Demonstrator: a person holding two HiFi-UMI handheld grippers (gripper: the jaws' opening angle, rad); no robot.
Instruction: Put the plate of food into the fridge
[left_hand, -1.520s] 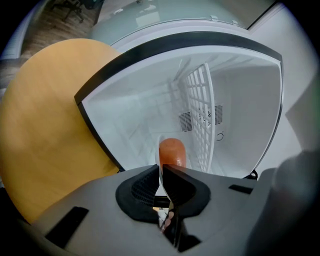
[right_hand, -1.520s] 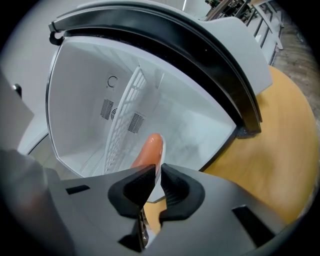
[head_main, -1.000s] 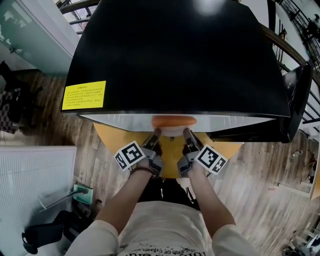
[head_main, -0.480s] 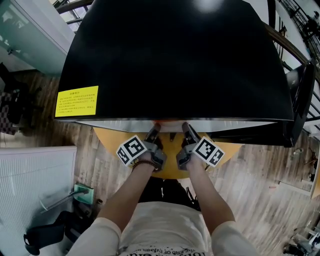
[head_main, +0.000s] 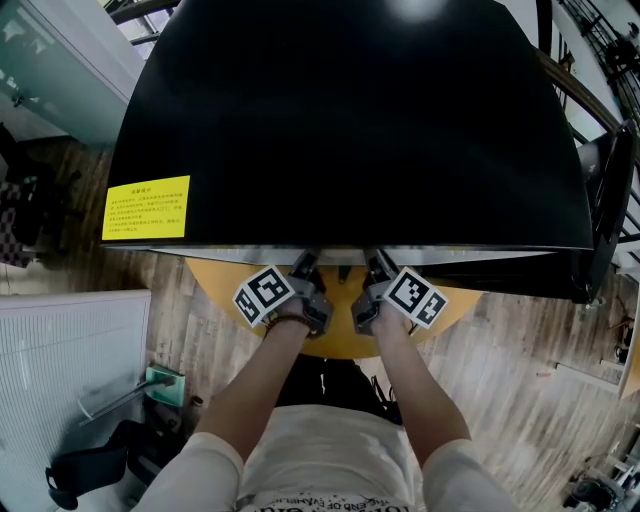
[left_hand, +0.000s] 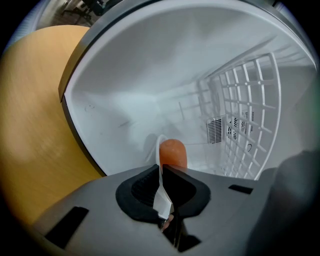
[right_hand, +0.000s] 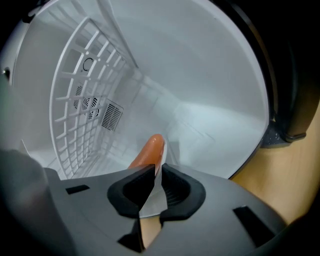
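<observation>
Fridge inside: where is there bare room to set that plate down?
The smooth white fridge floor lies bare from the front edge to the vented back wall, beneath the white wire shelf. Only busy spot: the white plate of orange food, pinched by left claw and right claw.

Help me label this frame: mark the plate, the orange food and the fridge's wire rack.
plate (left_hand: 162, 199), left gripper view, on its white rim, seen edge-on.
orange food (left_hand: 173, 153), left gripper view, on its rounded top.
wire rack (left_hand: 245, 117), left gripper view, on the middle of the grid.
</observation>
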